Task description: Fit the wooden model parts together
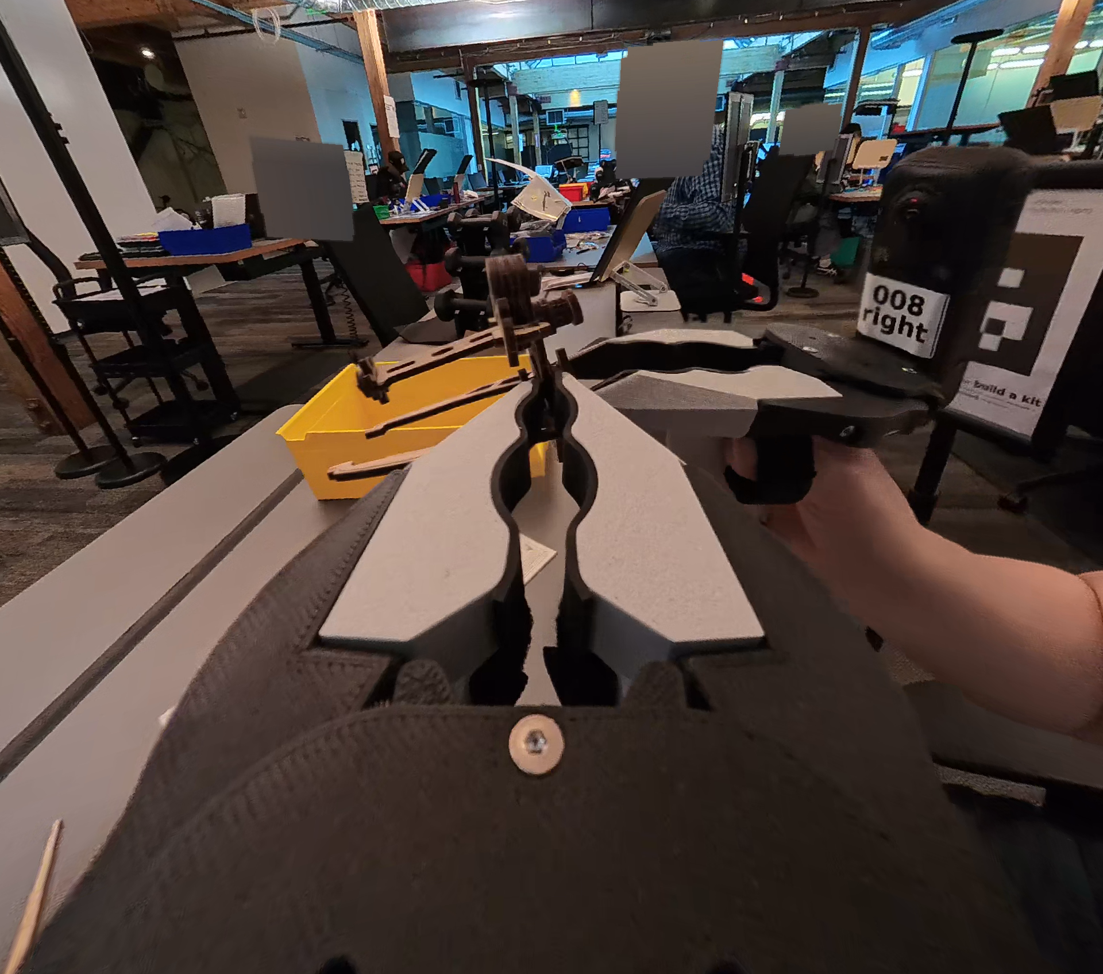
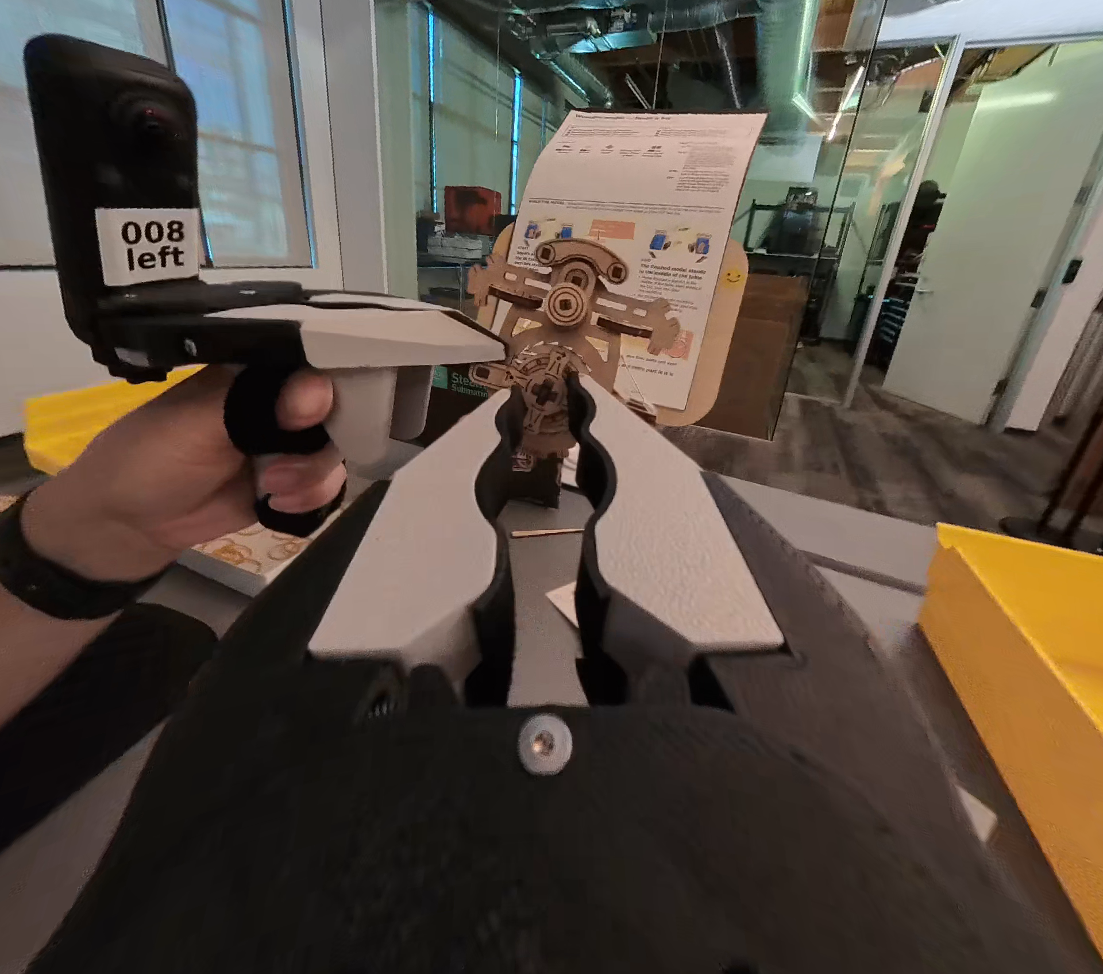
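Note:
A partly built wooden model [image 2: 564, 306] with gears and two spread arms is held up above the grey table. My right gripper [image 2: 542, 399] is shut on its lower cross-hub gear. My left gripper [image 1: 546, 399] is shut on a thin lower plate of the same model [image 1: 507, 288], whose gear stack and long arms reach up and to the left. In the right wrist view the left gripper [image 2: 498, 348] comes in from the left and its tips meet the model's side. In the left wrist view the right gripper [image 1: 570, 357] comes in from the right to the model.
A yellow bin [image 1: 322, 438] stands on the table behind the model, and another yellow bin [image 2: 1014, 647] lies at the right. An instruction sheet on a stand [image 2: 644, 181] is behind the model. A thin wooden stick [image 2: 546, 531] lies on the grey table [image 2: 835, 515].

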`<control>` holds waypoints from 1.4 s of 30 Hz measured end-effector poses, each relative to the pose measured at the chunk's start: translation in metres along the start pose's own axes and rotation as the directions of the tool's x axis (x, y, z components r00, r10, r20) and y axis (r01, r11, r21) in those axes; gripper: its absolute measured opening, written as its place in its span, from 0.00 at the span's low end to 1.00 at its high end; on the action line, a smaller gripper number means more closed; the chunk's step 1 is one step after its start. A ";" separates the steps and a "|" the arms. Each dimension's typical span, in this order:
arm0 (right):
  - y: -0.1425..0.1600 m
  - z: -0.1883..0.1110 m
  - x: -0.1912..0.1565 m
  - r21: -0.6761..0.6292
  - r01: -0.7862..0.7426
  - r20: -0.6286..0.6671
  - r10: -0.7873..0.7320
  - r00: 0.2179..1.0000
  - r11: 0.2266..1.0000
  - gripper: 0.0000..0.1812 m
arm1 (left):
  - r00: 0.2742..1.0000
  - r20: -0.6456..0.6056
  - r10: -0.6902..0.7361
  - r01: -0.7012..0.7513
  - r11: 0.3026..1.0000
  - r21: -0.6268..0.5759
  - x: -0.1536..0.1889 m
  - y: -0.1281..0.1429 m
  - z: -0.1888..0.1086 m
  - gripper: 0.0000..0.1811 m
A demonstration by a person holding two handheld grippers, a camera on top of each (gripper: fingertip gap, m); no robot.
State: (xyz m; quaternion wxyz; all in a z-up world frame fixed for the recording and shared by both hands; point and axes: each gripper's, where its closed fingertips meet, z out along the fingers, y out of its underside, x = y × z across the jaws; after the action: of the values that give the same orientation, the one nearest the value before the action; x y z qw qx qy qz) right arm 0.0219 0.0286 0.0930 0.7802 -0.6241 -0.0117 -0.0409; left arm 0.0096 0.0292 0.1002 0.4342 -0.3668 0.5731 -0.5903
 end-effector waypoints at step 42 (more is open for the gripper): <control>-0.024 0.017 0.010 -0.142 0.959 0.410 -0.867 0.282 0.245 0.03 | 0.976 -0.168 -0.136 0.121 0.988 -0.093 0.000 0.007 -0.012 0.00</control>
State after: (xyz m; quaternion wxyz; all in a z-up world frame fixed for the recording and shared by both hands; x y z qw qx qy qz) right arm 0.0303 0.0393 0.1209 0.4673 -0.6284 -0.4644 -0.4136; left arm -0.0005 0.0336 0.0924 0.3280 -0.3679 0.6078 -0.6226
